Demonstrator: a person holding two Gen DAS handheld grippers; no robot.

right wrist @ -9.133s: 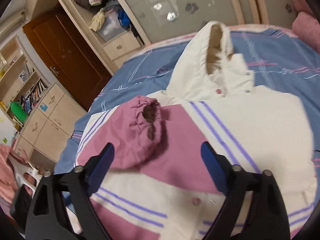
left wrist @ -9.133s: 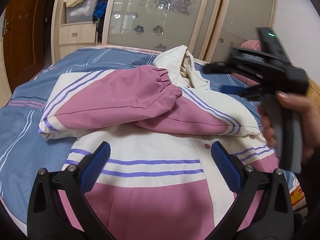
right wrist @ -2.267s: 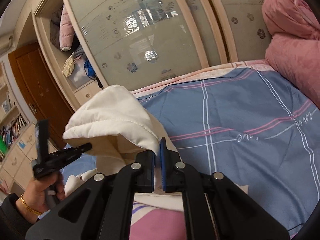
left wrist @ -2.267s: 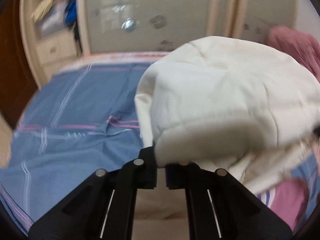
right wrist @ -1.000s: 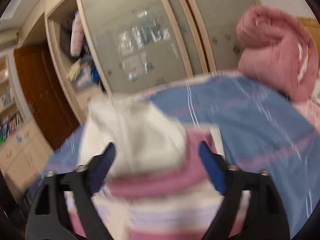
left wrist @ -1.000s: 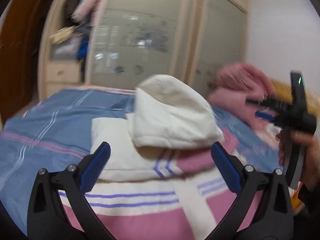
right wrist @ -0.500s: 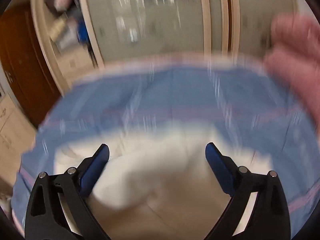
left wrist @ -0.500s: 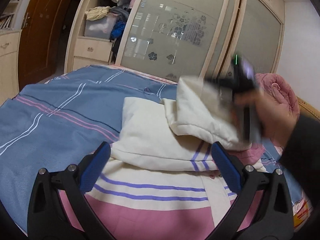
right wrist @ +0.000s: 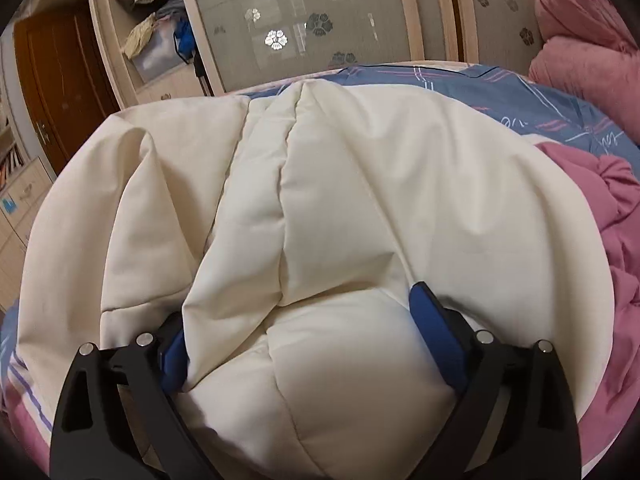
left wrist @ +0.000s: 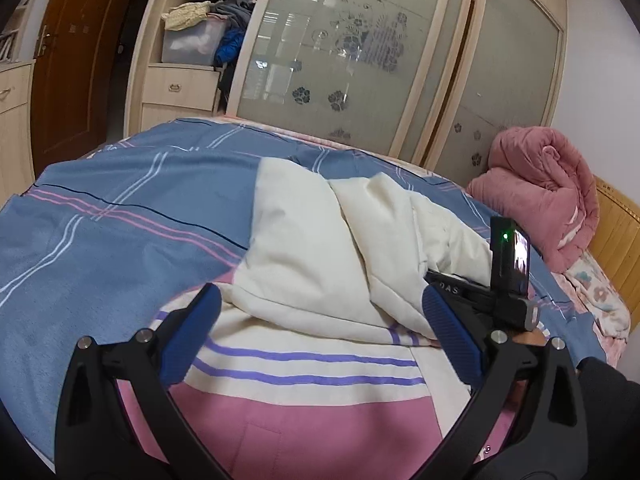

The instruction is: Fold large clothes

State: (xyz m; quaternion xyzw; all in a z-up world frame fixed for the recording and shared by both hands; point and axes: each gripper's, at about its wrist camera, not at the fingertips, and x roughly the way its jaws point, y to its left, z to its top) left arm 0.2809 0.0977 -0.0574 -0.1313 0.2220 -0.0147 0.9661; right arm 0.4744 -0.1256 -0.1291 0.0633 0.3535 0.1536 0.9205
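A pink and cream padded jacket (left wrist: 304, 364) with purple stripes lies on the bed. Its cream hood (left wrist: 320, 256) is folded down over the body. My left gripper (left wrist: 320, 336) is open and empty, held above the striped part just short of the hood. In the right wrist view the cream hood (right wrist: 340, 200) fills the frame. My right gripper (right wrist: 300, 340) is open, pressed low against the hood, with puffy cream fabric bulging between its blue pads (right wrist: 436, 340). The right gripper's body also shows in the left wrist view (left wrist: 492, 296), at the hood's right side.
The jacket lies on a blue striped bedsheet (left wrist: 120, 224). A rolled pink quilt (left wrist: 540, 188) sits at the head of the bed on the right. A wardrobe with frosted sliding doors (left wrist: 340, 64) stands behind the bed, with open shelves and a brown door at left.
Both grippers let go of the hood, which now lies folded down on the jacket. The right gripper has moved down from mid-air onto the hood. The left gripper stays open.
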